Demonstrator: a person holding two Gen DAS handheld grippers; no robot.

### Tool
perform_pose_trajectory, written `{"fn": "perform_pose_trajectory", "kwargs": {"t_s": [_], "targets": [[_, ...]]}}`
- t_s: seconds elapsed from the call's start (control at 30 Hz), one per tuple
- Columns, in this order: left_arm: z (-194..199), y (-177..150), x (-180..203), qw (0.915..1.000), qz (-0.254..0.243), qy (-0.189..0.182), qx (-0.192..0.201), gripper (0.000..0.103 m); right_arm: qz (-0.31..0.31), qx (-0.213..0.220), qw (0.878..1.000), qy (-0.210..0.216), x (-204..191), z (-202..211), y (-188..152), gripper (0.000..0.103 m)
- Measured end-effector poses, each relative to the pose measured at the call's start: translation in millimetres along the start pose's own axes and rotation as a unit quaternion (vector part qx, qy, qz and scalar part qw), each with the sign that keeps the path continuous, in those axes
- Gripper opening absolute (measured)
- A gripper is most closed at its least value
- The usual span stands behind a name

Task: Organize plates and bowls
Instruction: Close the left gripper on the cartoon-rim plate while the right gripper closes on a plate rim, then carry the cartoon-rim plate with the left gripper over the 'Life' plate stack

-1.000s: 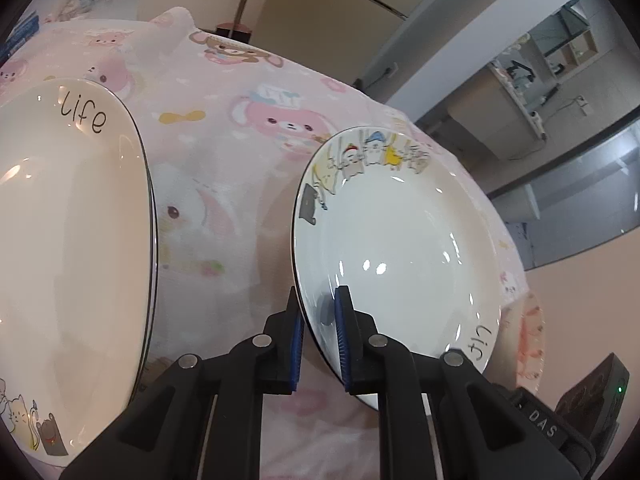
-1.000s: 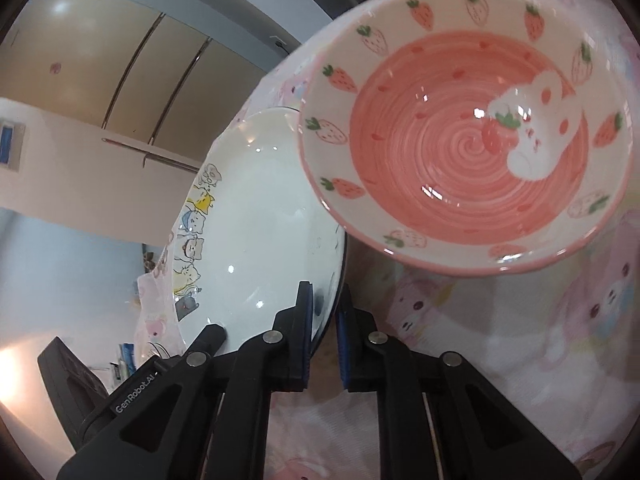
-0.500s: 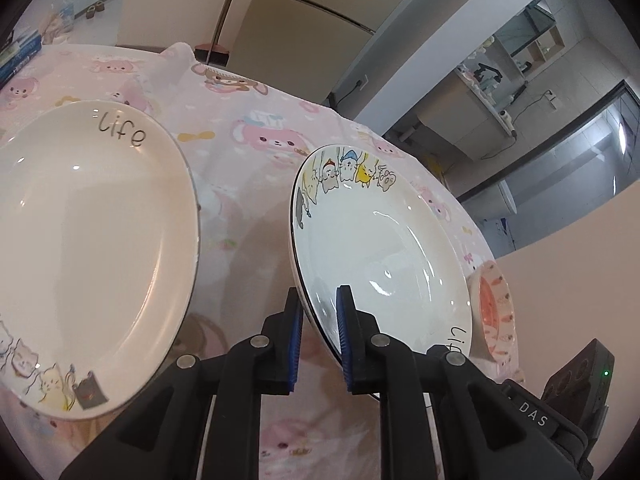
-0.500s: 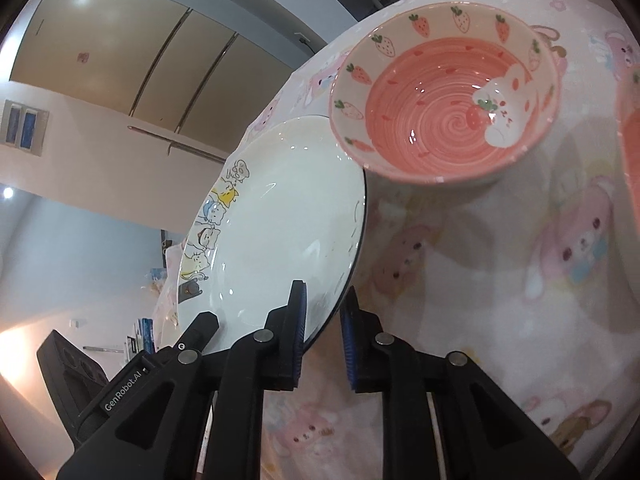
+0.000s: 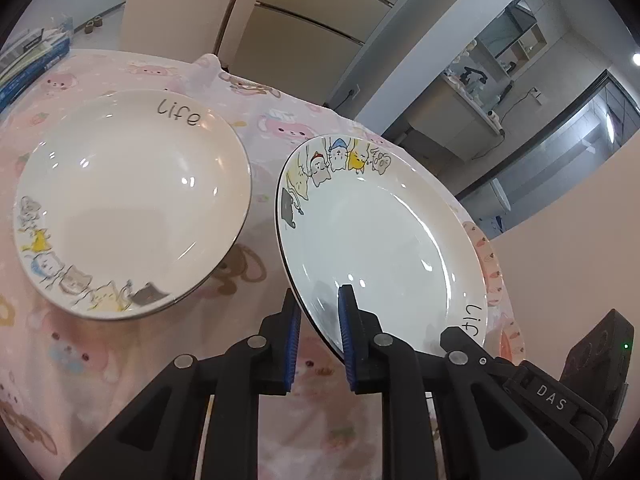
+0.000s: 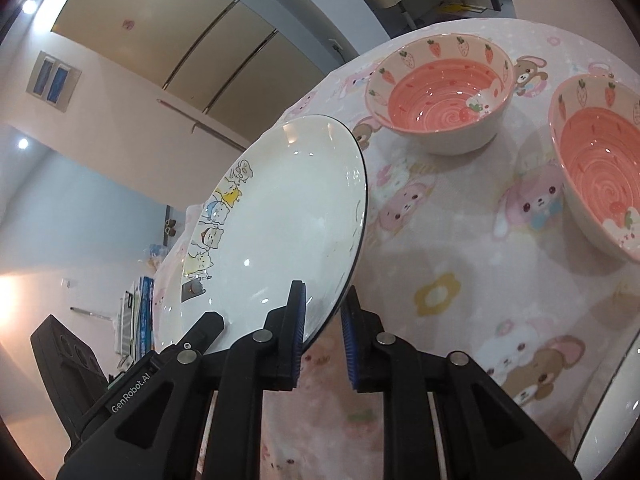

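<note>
Left wrist view shows both tongs, left tongs (image 5: 319, 322) opening yet pinching and right tongs (image 6: 323, 312) pinching, holding the cat-printed plate (image 5: 380, 240) tilted above the bench (image 5: 100, 360), with the "life" plate (image 5: 132, 200) to its left.

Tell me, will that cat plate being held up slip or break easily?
Probably slippery: the plate is glossy, with light glints across its glaze, and each pair of jaws pinches only a thin bit of rim. Likely rigid, since it keeps its shape held tilted by two edges. Looks ceramic, so a drop would probably chip or shatter it.
</note>
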State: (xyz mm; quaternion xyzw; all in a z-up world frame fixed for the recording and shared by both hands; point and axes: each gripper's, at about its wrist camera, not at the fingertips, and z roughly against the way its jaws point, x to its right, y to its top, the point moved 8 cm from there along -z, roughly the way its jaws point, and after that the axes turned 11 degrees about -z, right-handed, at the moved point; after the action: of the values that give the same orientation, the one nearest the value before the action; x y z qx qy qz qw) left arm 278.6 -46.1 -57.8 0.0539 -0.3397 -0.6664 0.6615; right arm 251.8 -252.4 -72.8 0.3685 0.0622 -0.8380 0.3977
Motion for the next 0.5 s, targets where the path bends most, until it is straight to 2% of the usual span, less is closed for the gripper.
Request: {"fn": "perform_pose_trajectory", "kwargs": {"t_s": [0.27, 0.5], "targets": [[31, -23, -3, 0.9999, -0.002, 0.004, 0.012, 0.020, 0.018, -0.016, 1.000, 0.013, 4, 14, -26, 0.018], [53, -35, -16, 0.9994, 0.006, 0.012, 0.033, 0.020, 0.045, -0.028, 0.998, 0.026, -6, 11, -44, 0.019]]}}
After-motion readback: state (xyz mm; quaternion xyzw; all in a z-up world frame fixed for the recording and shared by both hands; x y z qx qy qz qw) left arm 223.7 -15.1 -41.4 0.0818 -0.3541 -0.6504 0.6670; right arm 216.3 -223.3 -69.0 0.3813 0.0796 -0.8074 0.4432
